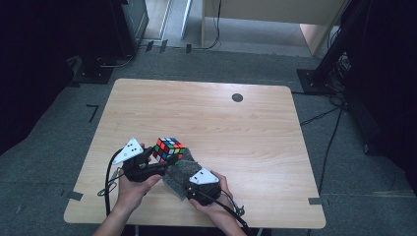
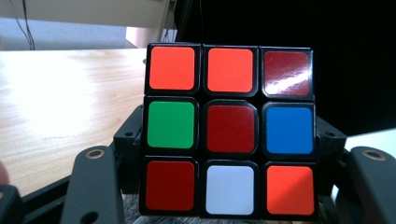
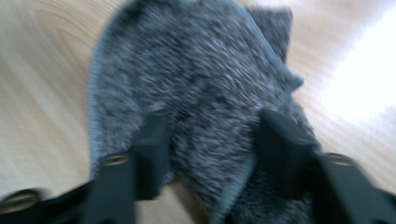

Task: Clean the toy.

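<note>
Left gripper [image 1: 158, 160] sits near the front left of the wooden table [image 1: 255, 128], held in the person's left hand [image 1: 132, 189]. Its jaws are clamped on the puzzle cube [image 1: 168, 149], one on each side; in the left gripper view the cube [image 2: 229, 130] sits square between the jaws with one face toward the camera. That face: orange, orange, dark red along the top; green, dark red, blue across the middle; dark red, white, orange at the bottom. The jaws stand about half open, the width of the cube

Right gripper [image 1: 189, 177] is just to the right of the left one and a little nearer the table's front edge, held in the right hand [image 1: 216, 204]. It points down onto the grey cloth [image 1: 183, 169], which lies flat on the table between the two grippers and just under the cube. In the right gripper view, which is blurred, both jaws sit down on the cloth [image 3: 196, 93] with a fold of it between them; whether the pads actually pinch the cloth, I cannot tell
</note>
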### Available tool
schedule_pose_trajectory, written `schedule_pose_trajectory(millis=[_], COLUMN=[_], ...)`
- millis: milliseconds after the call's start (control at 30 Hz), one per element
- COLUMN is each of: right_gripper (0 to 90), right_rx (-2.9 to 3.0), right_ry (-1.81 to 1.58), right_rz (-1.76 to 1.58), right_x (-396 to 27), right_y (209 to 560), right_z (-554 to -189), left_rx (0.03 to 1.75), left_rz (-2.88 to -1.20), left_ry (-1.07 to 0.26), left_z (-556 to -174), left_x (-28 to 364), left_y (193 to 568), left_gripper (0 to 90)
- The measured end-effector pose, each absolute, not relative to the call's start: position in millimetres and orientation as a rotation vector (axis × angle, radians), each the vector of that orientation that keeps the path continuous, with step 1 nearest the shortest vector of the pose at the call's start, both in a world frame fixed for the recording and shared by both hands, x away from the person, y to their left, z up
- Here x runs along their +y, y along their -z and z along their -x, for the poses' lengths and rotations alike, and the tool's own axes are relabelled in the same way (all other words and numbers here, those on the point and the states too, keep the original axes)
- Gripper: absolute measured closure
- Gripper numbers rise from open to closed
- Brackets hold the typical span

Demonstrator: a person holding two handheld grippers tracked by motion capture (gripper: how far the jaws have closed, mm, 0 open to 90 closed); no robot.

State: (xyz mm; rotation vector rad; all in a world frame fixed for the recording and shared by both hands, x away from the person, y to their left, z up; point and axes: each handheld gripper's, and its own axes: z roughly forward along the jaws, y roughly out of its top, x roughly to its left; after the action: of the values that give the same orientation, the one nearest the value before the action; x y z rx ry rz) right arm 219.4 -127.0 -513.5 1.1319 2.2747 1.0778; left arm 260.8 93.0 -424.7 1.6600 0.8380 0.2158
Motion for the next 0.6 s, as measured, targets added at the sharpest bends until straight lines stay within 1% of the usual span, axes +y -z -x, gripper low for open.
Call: schedule_pose_trajectory(millis=[67, 167, 233, 333, 367, 433, 533, 600], right_gripper=[58.1, 67.6, 70.1, 70.5, 68.9, 59.9, 45.8, 39.7], right_rx=[2.284, 2.247, 2.233, 2.205, 2.2, 2.176, 2.108, 2.078], right_ry=[-1.103, -1.067, -1.018, -0.934, -0.925, -0.979, -1.148, -1.274], right_rz=[-1.163, -1.162, -1.147, -1.145, -1.164, -1.18, -1.19, -1.176], right_x=[-134, -149, -162, -184, -194, -214, -226, -223], right_y=[516, 513, 510, 509, 508, 501, 486, 478], right_z=[-224, -228, -230, -231, -231, -231, -227, -226], left_rx=[0.836, 0.822, 0.821, 0.808, 0.799, 0.774, 0.732, 0.722], left_rz=[-1.657, -1.668, -1.672, -1.68, -1.683, -1.685, -1.69, -1.689], left_ry=[-0.214, -0.217, -0.229, -0.246, -0.252, -0.267, -0.286, -0.283], left_z=[-262, -263, -263, -263, -262, -262, -260, -259], left_x=[96, 100, 101, 102, 102, 101, 98, 97], left_y=[426, 427, 428, 429, 429, 431, 434, 435], left_gripper=[33.9, 33.9, 33.9, 34.0, 33.9, 33.9, 33.9, 33.9])
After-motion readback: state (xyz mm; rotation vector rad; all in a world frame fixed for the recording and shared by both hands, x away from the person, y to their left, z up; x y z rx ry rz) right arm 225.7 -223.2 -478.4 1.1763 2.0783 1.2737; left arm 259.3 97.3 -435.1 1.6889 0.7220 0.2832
